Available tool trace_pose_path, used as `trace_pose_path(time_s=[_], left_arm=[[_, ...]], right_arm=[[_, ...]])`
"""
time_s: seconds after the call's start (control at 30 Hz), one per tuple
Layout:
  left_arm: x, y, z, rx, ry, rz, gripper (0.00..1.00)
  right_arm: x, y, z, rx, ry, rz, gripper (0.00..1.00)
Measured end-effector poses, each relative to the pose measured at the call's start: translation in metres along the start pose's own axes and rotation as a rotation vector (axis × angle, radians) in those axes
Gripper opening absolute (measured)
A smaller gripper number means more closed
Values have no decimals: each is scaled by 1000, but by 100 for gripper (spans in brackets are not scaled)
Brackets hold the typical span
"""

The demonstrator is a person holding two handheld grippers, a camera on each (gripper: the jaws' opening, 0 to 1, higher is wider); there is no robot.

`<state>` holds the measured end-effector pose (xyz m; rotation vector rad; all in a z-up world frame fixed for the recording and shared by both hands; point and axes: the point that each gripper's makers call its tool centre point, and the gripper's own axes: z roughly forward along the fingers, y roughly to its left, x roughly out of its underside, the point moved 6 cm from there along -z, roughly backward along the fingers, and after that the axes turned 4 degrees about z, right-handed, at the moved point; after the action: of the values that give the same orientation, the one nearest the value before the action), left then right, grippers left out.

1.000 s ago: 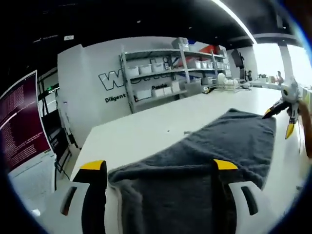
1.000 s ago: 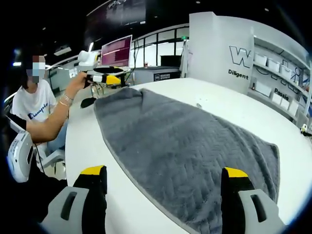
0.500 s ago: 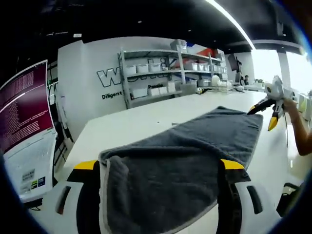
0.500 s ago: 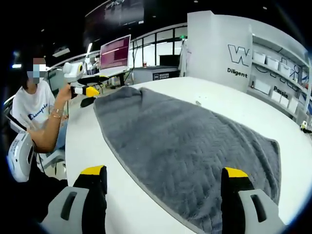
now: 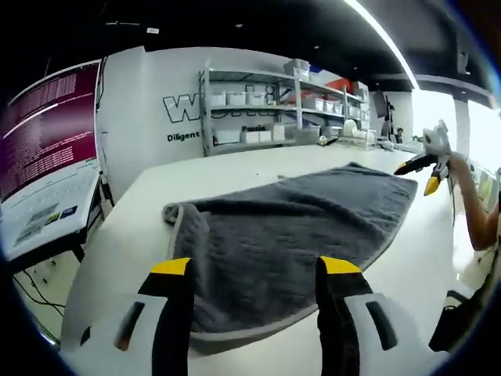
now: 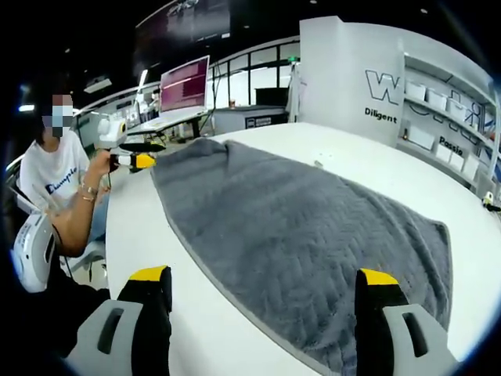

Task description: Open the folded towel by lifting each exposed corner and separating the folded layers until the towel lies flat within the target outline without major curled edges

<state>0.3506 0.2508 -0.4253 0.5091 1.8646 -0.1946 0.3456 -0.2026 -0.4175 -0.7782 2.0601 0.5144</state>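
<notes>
Now towel [image 5: 290, 227] released, left claw [image 5: 254, 270] empty

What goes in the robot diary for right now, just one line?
towel: spread on white table | left tongs: open, at near edge | right tongs: open, empty | one corner curled

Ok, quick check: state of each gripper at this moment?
Left gripper: open, holding nothing, jaws above the near edge of the grey textured towel.
Right gripper: open, holding nothing, towel between and beyond its jaws.
</notes>
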Motion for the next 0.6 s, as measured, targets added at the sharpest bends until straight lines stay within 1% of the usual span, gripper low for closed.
trace_pose_path(time_s=[0.1, 0.17, 0.23, 0.27, 0.33, 0.4, 0.47, 0.53, 0.6], left_arm=[[6, 6, -1, -29, 6, -7, 50], [10, 11, -2, -45, 13, -14, 40], [14, 14, -4, -58, 27, -25, 33], [16, 16, -5, -67, 37, -31, 32], [20, 21, -7, -104, 66, -24, 32], [22, 25, -9, -135, 74, -17, 28], [26, 29, -9, -141, 93, -29, 23], [31, 30, -6, -132, 134, -48, 20], [36, 34, -6, -153, 181, -20, 16]], right_arm=[[0, -2, 0, 3, -4, 5, 99], [0, -2, 0, 3, -4, 7, 99], [0, -1, 0, -1, -4, 6, 99], [0, -1, 1, -1, -3, 5, 99], [1, 0, 1, -4, -1, 4, 99], [1, 0, 1, -5, -2, 5, 99], [2, -1, 1, -6, -1, 7, 99], [2, -2, 0, -3, -2, 10, 99], [2, -2, 0, -2, -3, 12, 99]])
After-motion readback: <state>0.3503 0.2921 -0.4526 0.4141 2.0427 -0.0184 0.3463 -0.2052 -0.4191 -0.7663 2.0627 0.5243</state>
